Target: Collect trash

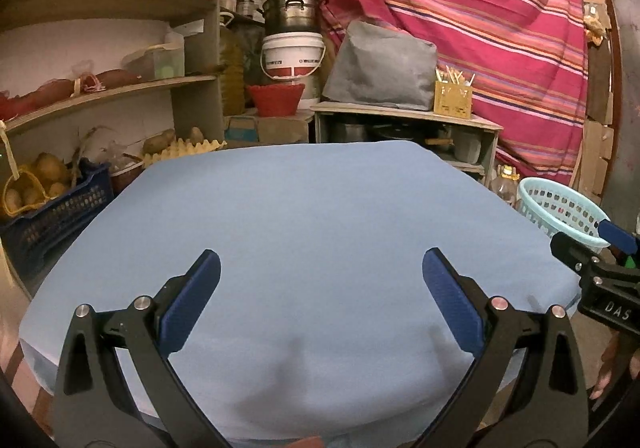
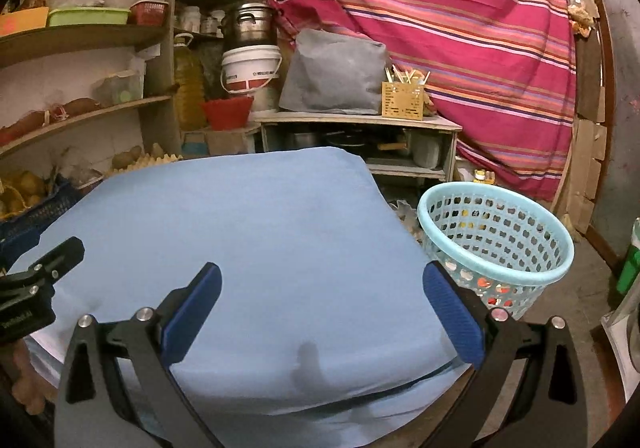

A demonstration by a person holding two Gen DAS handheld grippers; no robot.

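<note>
Two grippers hover above the counter [image 1: 304, 216], which is covered by a light blue cloth. The left gripper [image 1: 320, 304] has its fingers [image 1: 192, 304] spread wide apart and holds nothing. The right gripper [image 2: 320, 304] is in the same condition: fingers [image 2: 452, 316] well apart, nothing between them.

No trash is visible anywhere on the cloth in either view; the surface appears bare apart from faint shadows near the front edge. The light blue perforated basket [image 2: 496, 240] stands on the floor just beside the right corner of the counter. Through its holes, small red and yellow items show at the bottom, so it appears to already hold some collected pieces; what they are cannot be told.

Judgement: the task is at or near completion, since nothing remains on the counter to pick up. Trash elsewhere, outside both views, cannot be ruled out. Shelves [image 1: 100, 96] with food and containers stand behind.
</note>
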